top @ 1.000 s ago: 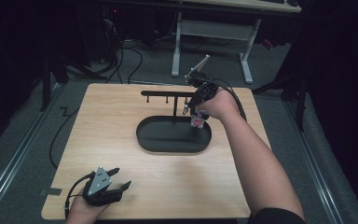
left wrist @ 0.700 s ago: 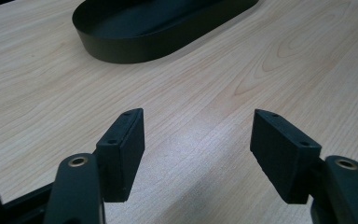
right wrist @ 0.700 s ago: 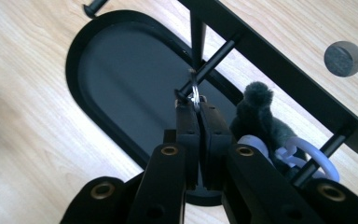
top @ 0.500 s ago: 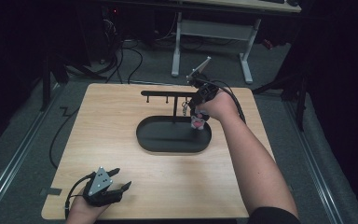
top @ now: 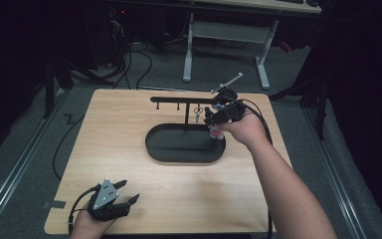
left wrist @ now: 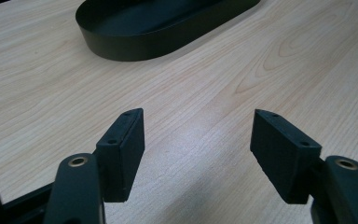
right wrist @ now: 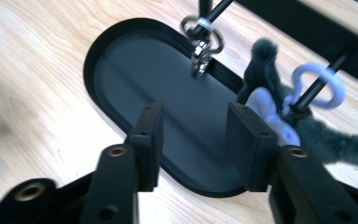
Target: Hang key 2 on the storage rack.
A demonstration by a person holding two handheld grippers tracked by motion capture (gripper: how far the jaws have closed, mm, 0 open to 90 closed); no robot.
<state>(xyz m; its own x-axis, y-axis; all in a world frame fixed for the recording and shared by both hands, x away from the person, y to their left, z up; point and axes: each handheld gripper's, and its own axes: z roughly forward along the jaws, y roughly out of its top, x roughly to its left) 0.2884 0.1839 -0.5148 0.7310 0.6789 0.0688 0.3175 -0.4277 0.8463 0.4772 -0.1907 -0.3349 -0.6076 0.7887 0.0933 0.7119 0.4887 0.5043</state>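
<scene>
A black oval tray [top: 151,149] lies mid-table with a black peg rack [top: 179,99] standing along its far side. In the right gripper view a silver key ring [right wrist: 200,51] hangs from one peg. A fuzzy grey-and-white keychain [right wrist: 261,60] hangs by a lilac clasp [right wrist: 314,77] from the peg beside it. My right gripper [right wrist: 196,112] is open over the tray's right end, nothing between its jaws, the fuzzy keychain just beyond its right jaw. It is at the rack's right end [top: 211,118]. My left gripper [top: 129,190] rests open near the front left corner, jaws wide apart [left wrist: 198,123] over bare wood.
The wooden table [top: 129,124] has bare room left of and in front of the tray [left wrist: 158,42]. Cables trail off the table's left edge and from the right gripper. Beyond the far edge are a white desk frame [top: 189,50] and dark floor.
My right gripper has eased slightly back from the rack toward the person. The left gripper has not moved.
</scene>
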